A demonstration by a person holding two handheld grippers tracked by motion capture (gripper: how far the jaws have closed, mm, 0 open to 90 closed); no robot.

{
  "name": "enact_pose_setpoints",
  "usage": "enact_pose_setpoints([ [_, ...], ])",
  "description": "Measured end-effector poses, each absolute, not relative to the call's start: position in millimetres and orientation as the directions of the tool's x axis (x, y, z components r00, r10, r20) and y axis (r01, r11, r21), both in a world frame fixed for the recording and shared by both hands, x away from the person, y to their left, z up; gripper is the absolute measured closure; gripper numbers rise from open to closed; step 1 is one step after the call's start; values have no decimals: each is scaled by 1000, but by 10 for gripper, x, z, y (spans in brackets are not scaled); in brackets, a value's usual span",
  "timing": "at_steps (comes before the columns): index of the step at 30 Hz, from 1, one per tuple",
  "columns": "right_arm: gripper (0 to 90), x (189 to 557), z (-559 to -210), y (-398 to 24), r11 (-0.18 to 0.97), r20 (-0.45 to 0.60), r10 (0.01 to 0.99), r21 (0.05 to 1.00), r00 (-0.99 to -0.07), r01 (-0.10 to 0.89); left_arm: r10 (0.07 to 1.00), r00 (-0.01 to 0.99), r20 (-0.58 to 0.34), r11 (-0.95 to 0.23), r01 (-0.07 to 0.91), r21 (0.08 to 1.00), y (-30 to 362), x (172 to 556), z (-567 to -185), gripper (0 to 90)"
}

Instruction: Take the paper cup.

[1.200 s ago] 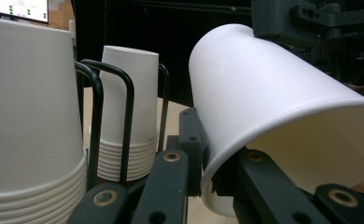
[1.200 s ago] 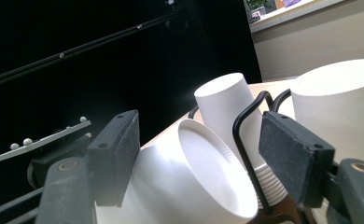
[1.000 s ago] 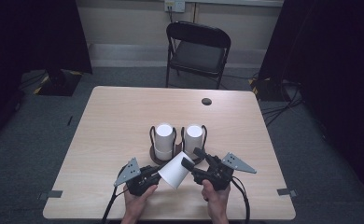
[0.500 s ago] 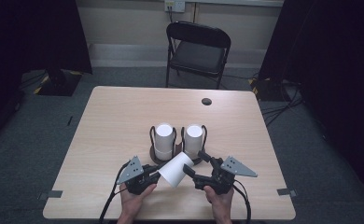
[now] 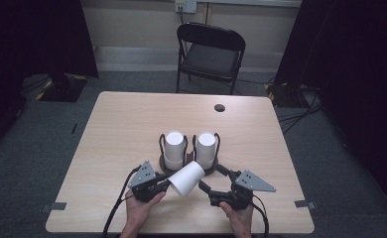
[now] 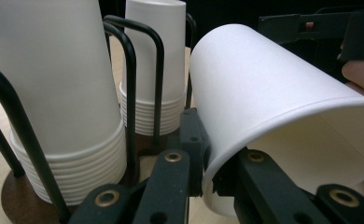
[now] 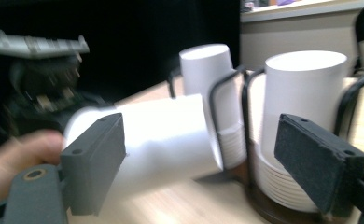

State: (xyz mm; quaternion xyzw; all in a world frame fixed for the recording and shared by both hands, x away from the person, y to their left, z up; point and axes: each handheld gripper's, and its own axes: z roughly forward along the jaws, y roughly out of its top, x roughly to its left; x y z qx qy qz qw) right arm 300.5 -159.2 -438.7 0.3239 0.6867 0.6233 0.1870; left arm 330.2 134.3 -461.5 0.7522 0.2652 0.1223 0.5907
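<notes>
The plain white paper cup point(image 5: 186, 179) bears no writing; it lies tilted above the bench point(image 5: 122, 129), base toward the cup holder point(image 5: 189, 166). The left gripper point(image 5: 162, 187) has its fingers clamped on the rim, while the right gripper point(image 5: 209, 179) has fingers that have just been opening and now stand apart, off the cup.

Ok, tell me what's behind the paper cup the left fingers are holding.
Behind the loose cup stands the wire holder with two upside-down cup stacks. The cup covers part of the holder's dark base and the right stack's lowest rims.

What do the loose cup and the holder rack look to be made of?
Loose cup: likely paper, matte white, with a rolled rim and thin wall. Holder rack: black wire loops, probably coated metal, on a dark brown round base, possibly wood.
</notes>
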Motion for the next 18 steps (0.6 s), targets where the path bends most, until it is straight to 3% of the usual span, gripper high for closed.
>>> enact_pose_setpoints([
  [6, 146, 2928, -4421, -1674, 61, 87, 711, 981, -697, 184, 543, 831, -119, -212, 273, 938, 1317, 3307, -4583, 858],
  [18, 158, 2849, -4421, -1689, 139, 32, 688, 975, -725, 175, 505, 858, -96, -333, 297, 895, 1257, 3337, -4484, 854],
])
